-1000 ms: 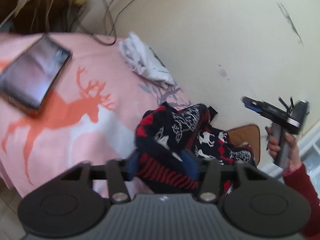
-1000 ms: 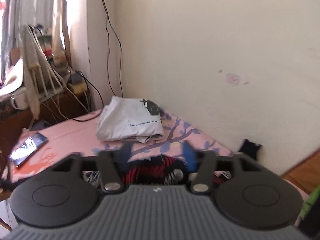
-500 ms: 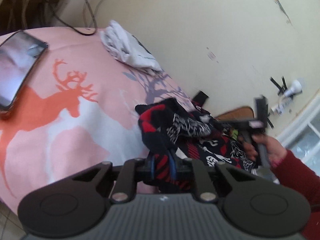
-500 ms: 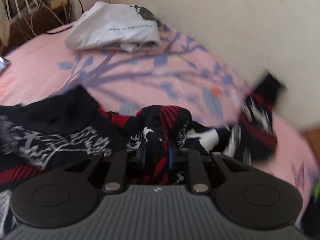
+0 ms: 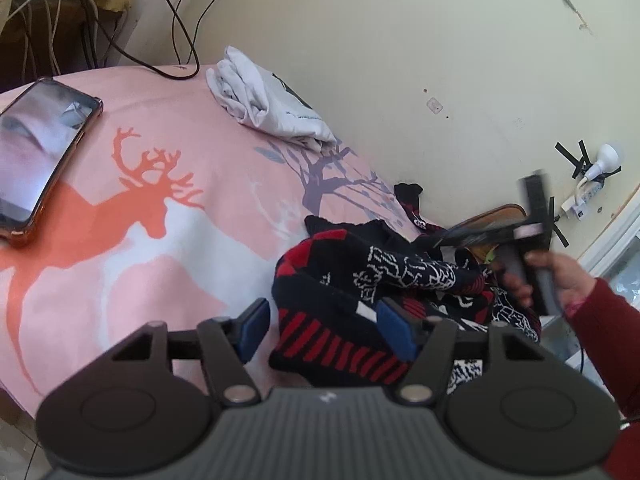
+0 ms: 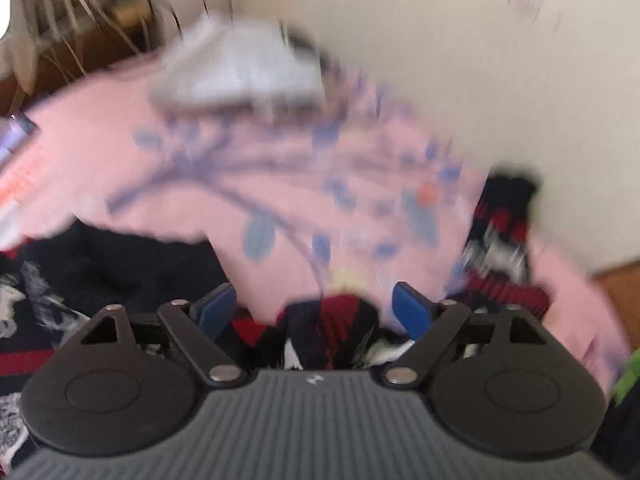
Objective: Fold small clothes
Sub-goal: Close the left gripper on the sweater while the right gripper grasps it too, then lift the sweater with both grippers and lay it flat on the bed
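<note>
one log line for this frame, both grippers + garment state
left gripper: open | right gripper: open | dark patterned garment: crumpled, unfolded, on pink blanket | white shirt: folded near wall

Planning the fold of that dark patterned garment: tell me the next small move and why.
Probably close the left tool on the red-striped hem of the dark patterned garment, which lies bunched at the edge of the pink blanket. Both tools are open; the right tool view is blurred, so its grip point is unclear.
</note>
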`<state>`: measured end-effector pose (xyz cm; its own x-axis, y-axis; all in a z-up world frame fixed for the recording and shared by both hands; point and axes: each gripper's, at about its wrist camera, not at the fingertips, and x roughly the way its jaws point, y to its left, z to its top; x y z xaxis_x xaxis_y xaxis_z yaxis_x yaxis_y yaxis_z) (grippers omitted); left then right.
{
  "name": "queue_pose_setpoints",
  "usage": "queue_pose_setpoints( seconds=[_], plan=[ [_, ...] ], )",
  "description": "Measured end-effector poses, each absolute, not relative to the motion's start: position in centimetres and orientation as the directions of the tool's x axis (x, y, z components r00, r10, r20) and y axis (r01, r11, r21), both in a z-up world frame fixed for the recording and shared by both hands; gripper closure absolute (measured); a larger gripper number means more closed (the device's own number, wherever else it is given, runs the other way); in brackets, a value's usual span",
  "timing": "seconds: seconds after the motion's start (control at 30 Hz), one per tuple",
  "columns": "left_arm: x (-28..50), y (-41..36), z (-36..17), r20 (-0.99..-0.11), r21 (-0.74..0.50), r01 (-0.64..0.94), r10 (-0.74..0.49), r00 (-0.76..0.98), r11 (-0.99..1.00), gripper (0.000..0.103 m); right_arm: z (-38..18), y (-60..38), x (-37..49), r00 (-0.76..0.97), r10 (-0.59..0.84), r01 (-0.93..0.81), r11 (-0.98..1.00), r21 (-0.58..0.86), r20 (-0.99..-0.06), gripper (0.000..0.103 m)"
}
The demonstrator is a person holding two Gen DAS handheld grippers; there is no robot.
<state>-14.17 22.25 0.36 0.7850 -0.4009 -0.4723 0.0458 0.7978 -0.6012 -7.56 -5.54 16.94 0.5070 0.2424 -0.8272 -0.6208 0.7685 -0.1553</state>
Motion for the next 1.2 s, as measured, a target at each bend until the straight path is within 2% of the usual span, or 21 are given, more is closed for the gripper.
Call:
queue_pose_setpoints(
  seconds=[0.03,0.07,0.13,0.23,0.37,0.43,0.57,0.67,0.8,0.9,1.0,1.1,1.2],
  plan=[
    [-14.0,22.1,0.4,-0.475,-0.599,0.048,-0.404,0.782,0.799,0.060,15.7,-5.7,-7.2,0.467,0.218,-0.610,0.781,-0.133,-0.857,0.065],
    [-13.7,21.9,0.4,-0.487,-0.588,0.052,-0.405,0.774,0.807,0.090,15.2,-6.2,-7.2,0.489,0.246,-0.586,0.803,-0.106,-0.837,0.087],
    [-13.0,21.5,0.8,-0.506,-0.569,0.051,-0.398,0.765,0.821,0.093,14.8,-6.8,-7.8,0.512,0.272,-0.564,0.822,-0.080,-0.815,0.087],
    [-11.8,21.4,4.6,-0.459,-0.525,0.120,-0.399,0.794,0.843,0.094,17.6,-8.8,-9.1,0.616,0.340,-0.516,0.856,-0.038,-0.711,0.087],
    [-11.3,21.1,14.4,-0.276,-0.422,0.253,-0.388,0.879,0.871,0.094,25.4,-12.3,-12.1,0.805,0.379,-0.431,0.902,-0.010,-0.457,0.087],
    [-12.3,20.0,19.9,-0.159,-0.316,0.294,-0.356,0.921,0.902,0.094,29.6,-14.4,-14.5,0.869,0.385,-0.404,0.915,0.005,-0.309,0.087],
    [-15.2,17.6,28.9,0.037,-0.140,0.282,-0.279,0.960,0.949,0.094,36.9,-17.7,-20.0,0.930,0.365,-0.364,0.931,0.036,-0.033,0.088],
    [-17.7,16.3,34.2,0.158,-0.087,0.253,-0.237,0.959,0.964,0.094,40.2,-19.1,-23.7,0.929,0.350,-0.357,0.934,0.036,0.118,0.088],
    [-21.0,15.1,38.8,0.294,-0.045,0.220,-0.197,0.935,0.975,0.094,42.4,-19.1,-28.2,0.904,0.337,-0.342,0.939,-0.027,0.263,0.088],
    [-23.6,13.8,41.1,0.370,0.007,0.210,-0.198,0.908,0.978,0.094,43.0,-19.0,-30.3,0.888,0.314,-0.320,0.947,-0.041,0.335,0.088],
    [-24.9,13.3,42.1,0.397,0.045,0.175,-0.178,0.900,0.984,0.094,43.4,-20.2,-31.4,0.880,0.307,-0.311,0.949,-0.049,0.364,0.088],
    [-22.8,12.8,42.3,0.349,0.063,0.166,-0.177,0.920,0.984,0.094,42.6,-21.2,-30.8,0.894,0.297,-0.296,0.954,-0.057,0.335,0.088],
    [-16.5,11.6,41.4,0.240,0.077,0.169,-0.182,0.953,0.983,0.094,40.6,-22.7,-27.5,0.926,0.269,-0.270,0.962,-0.034,0.266,0.088]
  ],
)
